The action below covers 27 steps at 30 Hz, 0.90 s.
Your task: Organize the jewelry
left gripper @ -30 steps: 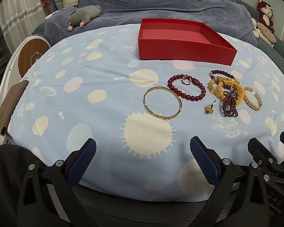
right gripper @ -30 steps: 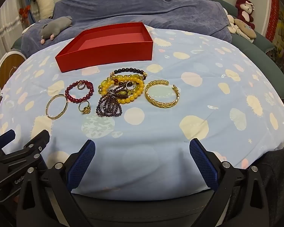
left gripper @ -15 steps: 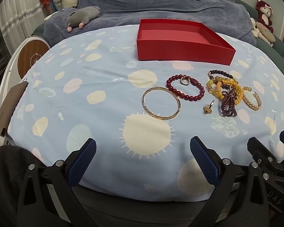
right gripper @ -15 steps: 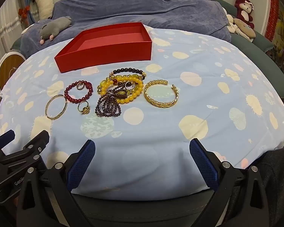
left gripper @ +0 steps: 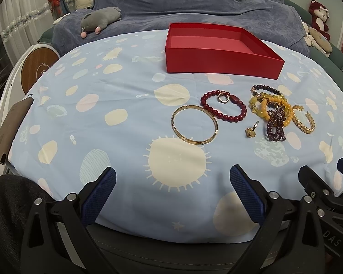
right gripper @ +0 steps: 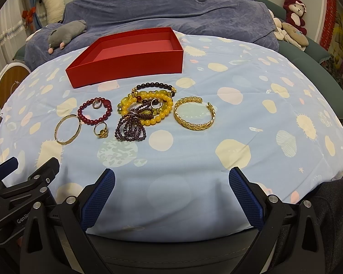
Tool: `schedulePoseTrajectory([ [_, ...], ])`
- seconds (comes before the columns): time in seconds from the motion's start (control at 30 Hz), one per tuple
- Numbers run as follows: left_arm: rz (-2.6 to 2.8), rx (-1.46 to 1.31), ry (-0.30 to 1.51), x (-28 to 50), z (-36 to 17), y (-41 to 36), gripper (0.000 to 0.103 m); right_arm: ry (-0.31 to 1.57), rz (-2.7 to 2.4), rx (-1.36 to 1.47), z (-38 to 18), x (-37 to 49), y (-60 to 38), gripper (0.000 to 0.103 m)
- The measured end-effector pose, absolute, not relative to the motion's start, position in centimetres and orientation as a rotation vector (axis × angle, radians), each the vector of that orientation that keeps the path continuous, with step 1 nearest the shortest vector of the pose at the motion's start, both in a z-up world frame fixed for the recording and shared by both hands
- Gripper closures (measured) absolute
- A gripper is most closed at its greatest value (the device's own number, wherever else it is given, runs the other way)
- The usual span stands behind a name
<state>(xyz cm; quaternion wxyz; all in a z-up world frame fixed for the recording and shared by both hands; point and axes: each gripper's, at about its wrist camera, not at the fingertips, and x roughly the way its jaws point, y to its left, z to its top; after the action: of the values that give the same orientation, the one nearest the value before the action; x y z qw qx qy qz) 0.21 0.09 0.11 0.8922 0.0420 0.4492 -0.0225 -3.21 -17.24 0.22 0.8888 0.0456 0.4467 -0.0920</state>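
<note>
An empty red box (left gripper: 221, 50) (right gripper: 128, 56) sits at the far side of the spotted blue cloth. Nearer lie a thin gold bangle (left gripper: 194, 125) (right gripper: 68, 129), a dark red bead bracelet (left gripper: 224, 109) (right gripper: 94, 111) with a small ring inside it, a gold ring (left gripper: 251, 130) (right gripper: 101, 130), a pile of yellow and purple bead bracelets (left gripper: 272, 114) (right gripper: 144, 111), and a gold chain cuff (left gripper: 304, 120) (right gripper: 194, 116). My left gripper (left gripper: 171, 190) and right gripper (right gripper: 171, 190) both stand open over the near edge, short of the jewelry, holding nothing.
A grey plush toy (left gripper: 100, 20) lies on the blue blanket (left gripper: 194, 4) behind the box. Stuffed toys (right gripper: 292, 25) sit at the far right. A round wooden-faced object (left gripper: 37, 70) and a brown flat case (left gripper: 11, 130) are off the left edge.
Both views have shifted slightly; the jewelry and box stay where they were. Both grippers remain open.
</note>
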Motion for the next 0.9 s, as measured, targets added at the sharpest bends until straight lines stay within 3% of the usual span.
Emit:
schedulePoseTrajectory([
  [0.9, -0.041, 0.070, 0.919, 0.04, 0.63, 0.92, 0.008, 0.915, -0.190, 0.092, 0.48, -3.35, -17.44, 0.007],
])
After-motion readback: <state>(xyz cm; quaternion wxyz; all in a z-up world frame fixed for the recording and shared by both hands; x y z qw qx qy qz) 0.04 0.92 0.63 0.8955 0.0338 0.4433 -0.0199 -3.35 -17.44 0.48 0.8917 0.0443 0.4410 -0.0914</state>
